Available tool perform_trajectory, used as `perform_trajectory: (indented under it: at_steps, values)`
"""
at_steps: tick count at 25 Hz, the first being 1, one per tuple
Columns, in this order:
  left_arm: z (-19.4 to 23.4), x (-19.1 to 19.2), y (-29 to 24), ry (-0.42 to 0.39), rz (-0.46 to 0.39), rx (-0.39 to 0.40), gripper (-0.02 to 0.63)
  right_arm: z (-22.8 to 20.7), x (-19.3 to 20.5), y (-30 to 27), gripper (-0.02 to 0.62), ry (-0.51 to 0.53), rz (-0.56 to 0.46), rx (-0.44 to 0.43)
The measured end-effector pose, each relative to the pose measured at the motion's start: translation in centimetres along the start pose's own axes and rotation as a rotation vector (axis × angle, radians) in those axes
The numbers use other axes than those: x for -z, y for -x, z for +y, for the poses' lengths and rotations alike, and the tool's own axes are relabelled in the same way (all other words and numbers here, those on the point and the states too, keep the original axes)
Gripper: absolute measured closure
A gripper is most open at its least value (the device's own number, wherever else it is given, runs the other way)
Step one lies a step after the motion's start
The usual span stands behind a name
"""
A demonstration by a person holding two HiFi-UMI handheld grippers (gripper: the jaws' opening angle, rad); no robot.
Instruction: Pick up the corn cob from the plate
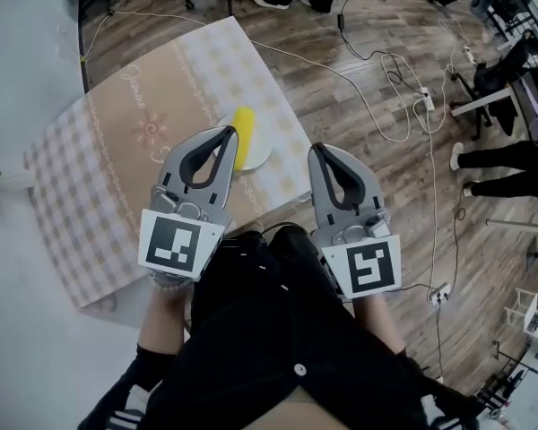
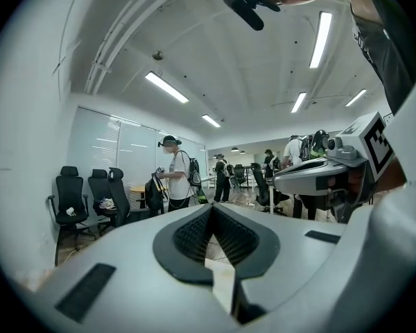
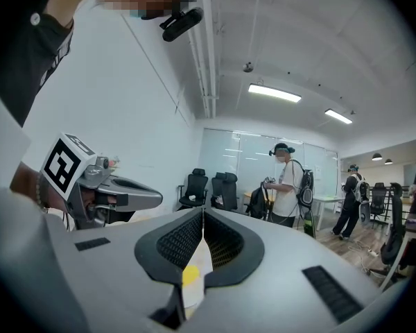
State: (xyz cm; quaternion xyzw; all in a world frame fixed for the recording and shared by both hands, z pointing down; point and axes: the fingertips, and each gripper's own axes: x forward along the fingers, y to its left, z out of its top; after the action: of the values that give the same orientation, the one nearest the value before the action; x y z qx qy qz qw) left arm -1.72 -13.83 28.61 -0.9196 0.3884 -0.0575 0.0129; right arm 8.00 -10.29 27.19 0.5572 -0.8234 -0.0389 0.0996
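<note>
Dark clothing of the person (image 1: 278,348) fills the bottom of the head view, nearest the lens. Just above it are both tongs, side by side and pointing toward the top of the frame.

- Left gripper (image 1: 230,133): jaws closed tip to tip, nothing between them. Its marker cube (image 1: 177,245) is at lower centre-left.
- Right gripper (image 1: 317,149): jaws closed as well, nothing held. It sits over bare wooden floor (image 1: 359,150), right of the table edge.
- Corn cob (image 1: 244,133): yellow, lying on a white plate (image 1: 262,157) just above frame centre, near the right edge of the checked tablecloth (image 1: 108,159). The left gripper's tip overlaps the cob in the picture; contact cannot be judged.
- Right gripper view: a patch of yellow shows through the slot below the closed tips.
- Cables (image 1: 394,88) trail across the floor at upper right.
</note>
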Motion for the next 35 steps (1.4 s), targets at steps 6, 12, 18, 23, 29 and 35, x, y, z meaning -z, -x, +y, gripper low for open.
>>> perform_trajectory:
  at_steps: [6, 12, 18, 23, 29, 35]
  values:
    - [1.2, 0.3, 0.4, 0.013, 0.013, -0.02, 0.594, 0.5, 0.4, -0.5, 0.552, 0.01, 0.049, -0.014]
    - [2.7, 0.6, 1.1, 0.036, 0.022, -0.086, 0.594, 1.0, -0.7, -1.7, 0.552, 0.015, 0.005, -0.063]
    - [3.6, 1.5, 1.0, 0.044, 0.052, -0.142, 0.594, 1.2, 0.3, -3.2, 0.552, 0.024, 0.032, -0.136]
    - [4.1, 2.4, 0.4, 0.065, 0.081, -0.183, 0.594, 0.8, 0.9, -4.5, 0.552, 0.019, 0.041, -0.192]
    - [4.6, 3.2, -0.4, 0.091, 0.111, -0.252, 0.594, 0.0, 1.6, -5.6, 0.552, 0.021, 0.067, -0.253]
    - [4.1, 4.8, -1.6, 0.043, 0.161, -0.25, 0.594, -0.3, 2.1, -6.2, 0.552, 0.022, 0.063, -0.317]
